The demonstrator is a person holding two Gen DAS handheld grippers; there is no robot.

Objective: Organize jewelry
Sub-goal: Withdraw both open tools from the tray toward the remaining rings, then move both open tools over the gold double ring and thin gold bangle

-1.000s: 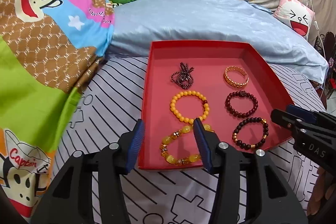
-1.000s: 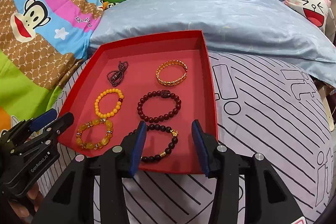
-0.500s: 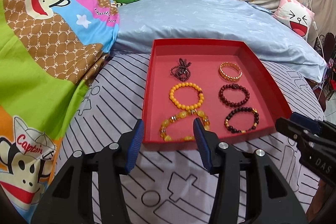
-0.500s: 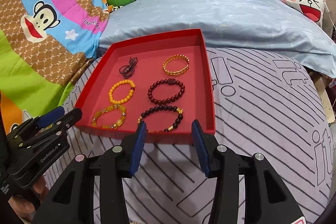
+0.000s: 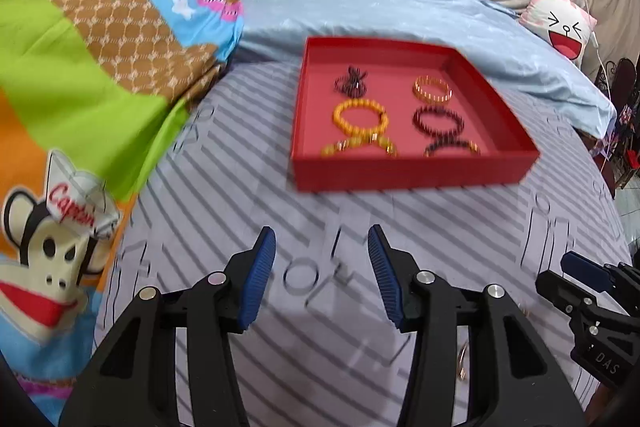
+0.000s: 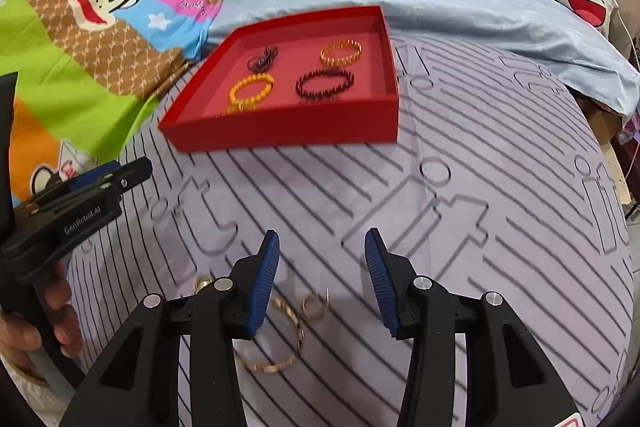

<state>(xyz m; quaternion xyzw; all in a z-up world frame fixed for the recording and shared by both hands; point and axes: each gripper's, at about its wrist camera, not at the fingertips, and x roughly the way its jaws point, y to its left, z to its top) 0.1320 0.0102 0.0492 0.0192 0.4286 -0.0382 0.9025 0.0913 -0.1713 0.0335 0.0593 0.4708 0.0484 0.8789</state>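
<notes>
Your left gripper sits at the bottom centre of its own view with its blue pads parted about halfway and only the striped lilac bedsheet between them. Your right gripper stands the same way in its view, jaws half parted and gripping nothing; just below and between its pads, a thin gold bangle and a small gold ring lie loose on the sheet, and another small gold piece peeks out beside its left finger. At the left edge of that view your hand grips the handle of the left gripper.

Farther up, the red tray rests on the sheet in the upper middle of both views, well apart from both grippers. Inside it, blurred, lie a dark beaded cluster, a gold bracelet, a yellow bead bracelet, a dark red bead bracelet, and along the near wall an amber bracelet and a dark bracelet with gold beads.

Beyond the tray, a pale blue quilt fills the top, a cartoon monkey blanket the upper left.
</notes>
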